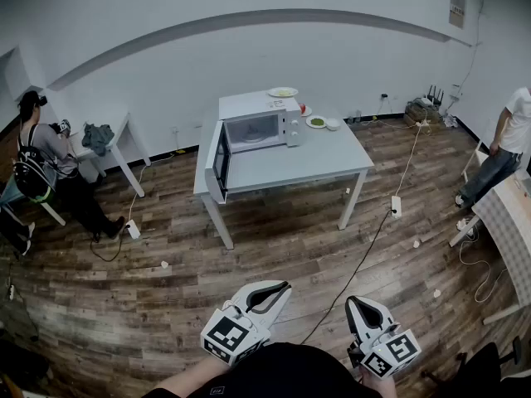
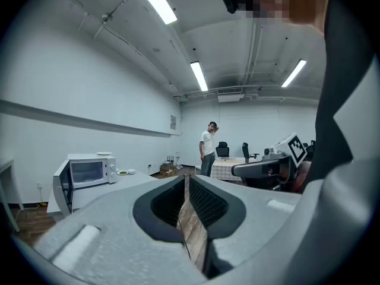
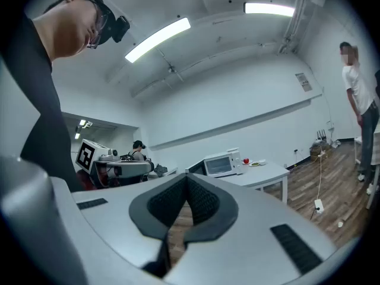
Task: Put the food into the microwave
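White box microwave (image 1: 259,127) stood door-open, well off; left claw (image 1: 280,288) and right claw (image 1: 353,304) were closed, empty. Best: walk in, then open.

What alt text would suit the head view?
A white microwave, door open, sits on a white table across a wooden floor, with small dishes of food beside it. At the bottom edge, the left tongs and right tongs are shut and empty.

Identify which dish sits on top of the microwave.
The pale plate atop the microwave; the plate with green food and the small white bowl rest on the table to its right instead.
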Motion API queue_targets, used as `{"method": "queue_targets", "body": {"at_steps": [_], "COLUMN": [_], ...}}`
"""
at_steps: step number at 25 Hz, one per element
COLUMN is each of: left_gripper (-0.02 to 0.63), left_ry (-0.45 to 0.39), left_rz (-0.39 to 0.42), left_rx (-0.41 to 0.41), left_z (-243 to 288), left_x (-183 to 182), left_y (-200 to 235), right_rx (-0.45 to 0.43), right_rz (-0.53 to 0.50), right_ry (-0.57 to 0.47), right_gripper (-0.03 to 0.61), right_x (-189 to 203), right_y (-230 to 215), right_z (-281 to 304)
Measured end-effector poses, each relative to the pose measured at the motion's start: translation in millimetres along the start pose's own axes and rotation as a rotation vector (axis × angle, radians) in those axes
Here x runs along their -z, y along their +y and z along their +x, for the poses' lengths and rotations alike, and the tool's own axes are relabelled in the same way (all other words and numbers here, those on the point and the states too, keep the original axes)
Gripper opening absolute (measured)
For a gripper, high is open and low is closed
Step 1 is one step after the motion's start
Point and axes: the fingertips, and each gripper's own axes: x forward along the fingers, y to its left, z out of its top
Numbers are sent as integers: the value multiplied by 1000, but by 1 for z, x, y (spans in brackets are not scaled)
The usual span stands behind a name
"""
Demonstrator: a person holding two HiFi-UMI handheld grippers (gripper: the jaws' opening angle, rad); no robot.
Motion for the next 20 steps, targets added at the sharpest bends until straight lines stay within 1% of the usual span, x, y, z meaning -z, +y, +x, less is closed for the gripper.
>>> {"method": "queue_targets", "body": {"at_steps": [9,12,15,18,20], "left_gripper": [32,32,32,32,32], "left_ry": [3,-3,-7,11,19], "left_rz": [22,17,29,53,37], "left_rx": [23,19,2,-33,-53], "left_z": [18,28,40,49,53], "left_x": [-4,-5,-8,-4,1], "left_y": [-26,-35,-46,-51,-53], "right_rx": [26,11,-14,-31,-44], "right_rz": [3,4,22,20,25], "right_ry": [-13,-22,-44,-46,-30], "right_gripper": [12,12,14,14,14], "right_x": [1,0,-5,-5,1], "right_y": [-19,-24,-31,-37,-41], "right_z": [-24,-34,-48,-60,-67]}}
